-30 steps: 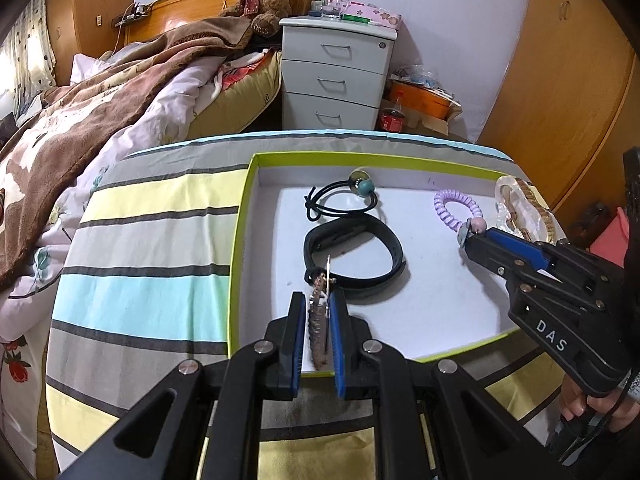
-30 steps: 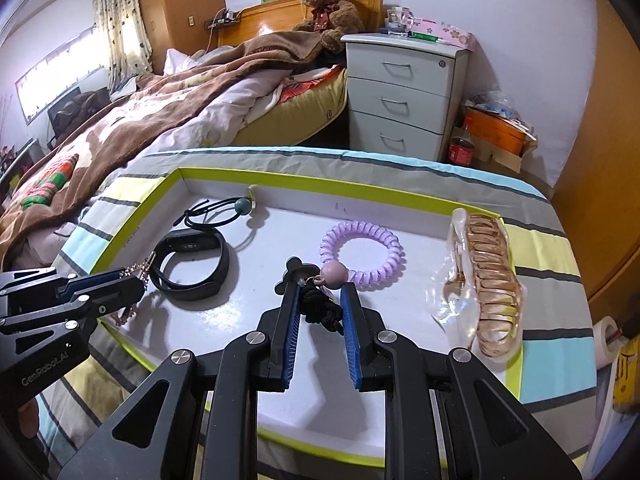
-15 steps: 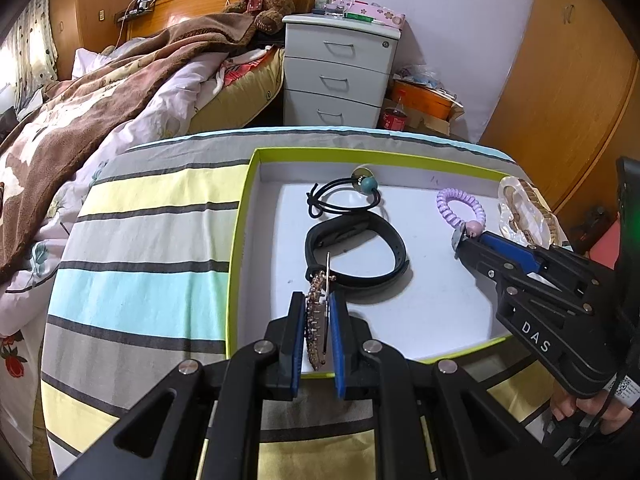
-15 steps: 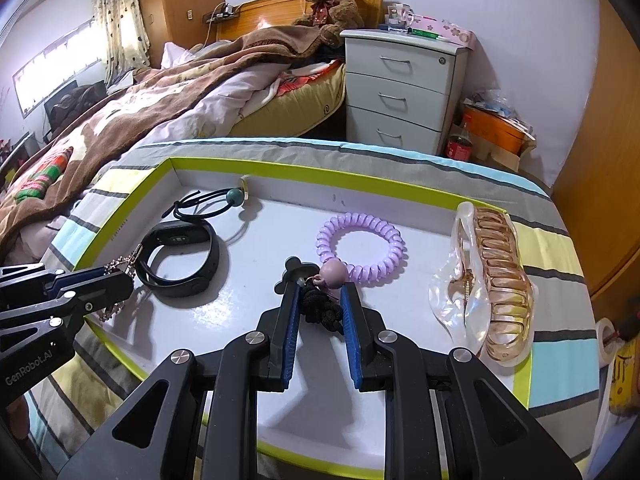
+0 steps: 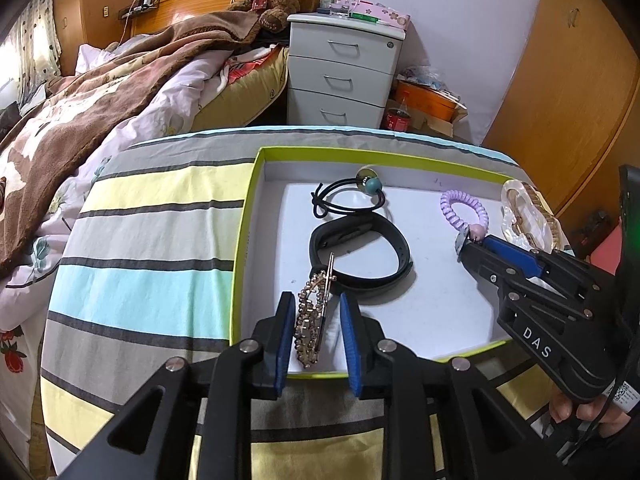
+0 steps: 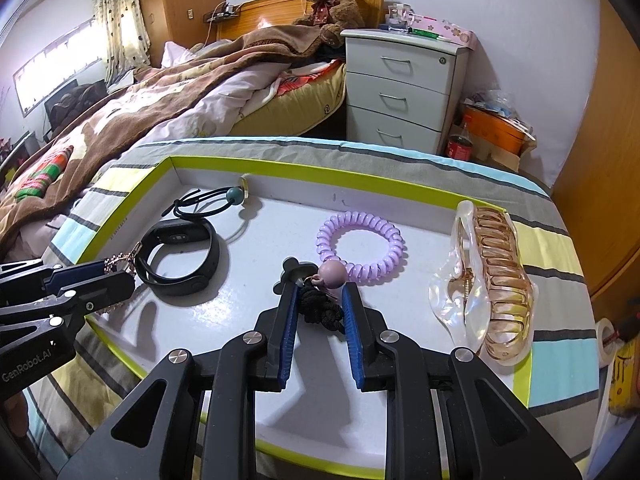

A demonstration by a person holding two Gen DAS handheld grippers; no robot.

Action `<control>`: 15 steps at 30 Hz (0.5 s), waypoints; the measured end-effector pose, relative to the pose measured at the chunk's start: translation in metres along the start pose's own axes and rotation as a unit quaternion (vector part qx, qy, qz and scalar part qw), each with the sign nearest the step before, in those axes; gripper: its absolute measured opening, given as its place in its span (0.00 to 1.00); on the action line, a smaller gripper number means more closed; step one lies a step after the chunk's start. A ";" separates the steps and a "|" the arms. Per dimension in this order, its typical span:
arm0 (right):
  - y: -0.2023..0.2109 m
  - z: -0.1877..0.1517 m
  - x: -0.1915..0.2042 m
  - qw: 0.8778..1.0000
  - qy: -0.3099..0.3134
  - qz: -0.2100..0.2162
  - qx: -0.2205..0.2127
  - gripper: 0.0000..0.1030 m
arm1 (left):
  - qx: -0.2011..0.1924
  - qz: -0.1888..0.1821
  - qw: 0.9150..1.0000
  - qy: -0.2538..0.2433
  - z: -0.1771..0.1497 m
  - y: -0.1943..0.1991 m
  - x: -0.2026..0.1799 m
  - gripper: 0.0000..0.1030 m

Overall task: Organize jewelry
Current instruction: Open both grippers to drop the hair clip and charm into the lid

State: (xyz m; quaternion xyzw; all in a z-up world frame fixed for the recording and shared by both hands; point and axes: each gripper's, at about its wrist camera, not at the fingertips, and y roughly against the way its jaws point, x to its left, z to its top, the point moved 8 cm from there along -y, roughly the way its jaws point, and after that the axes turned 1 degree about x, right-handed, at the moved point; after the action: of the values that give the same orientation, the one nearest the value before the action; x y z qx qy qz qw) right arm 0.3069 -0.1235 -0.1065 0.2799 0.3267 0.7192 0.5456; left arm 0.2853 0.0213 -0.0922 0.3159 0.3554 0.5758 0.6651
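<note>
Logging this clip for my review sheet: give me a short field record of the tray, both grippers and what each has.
Tray: white tray with lime-green rim, on striped cloth
Left gripper: open, gold beaded hair clip between its fingers, near-left corner
Right gripper: shut on black knotted hair tie with pink bead
Loose in tray: black wristband, black elastic with teal bead, purple spiral hair tie
Right edge: clear amber claw clip
</note>
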 end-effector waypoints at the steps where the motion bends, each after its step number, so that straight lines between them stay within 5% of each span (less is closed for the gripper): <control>1: 0.000 0.000 0.000 1.000 -0.001 0.000 0.000 0.26 | 0.000 -0.001 1.000 0.000 0.000 0.000 0.000 0.26; 4: 0.001 -0.001 0.000 1.000 -0.003 0.003 0.000 0.39 | 0.000 -0.002 1.000 0.000 0.000 0.000 0.001 0.31; 15: 0.011 0.000 -0.002 1.000 -0.011 0.009 -0.012 0.50 | -0.002 0.001 1.000 0.002 -0.001 0.004 0.001 0.40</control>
State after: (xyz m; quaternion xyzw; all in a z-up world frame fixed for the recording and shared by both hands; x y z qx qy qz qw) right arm 0.3008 -0.1273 -0.0975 0.2845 0.3096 0.7247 0.5459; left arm 0.2824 0.0224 -0.0900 0.3139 0.3550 0.5774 0.6649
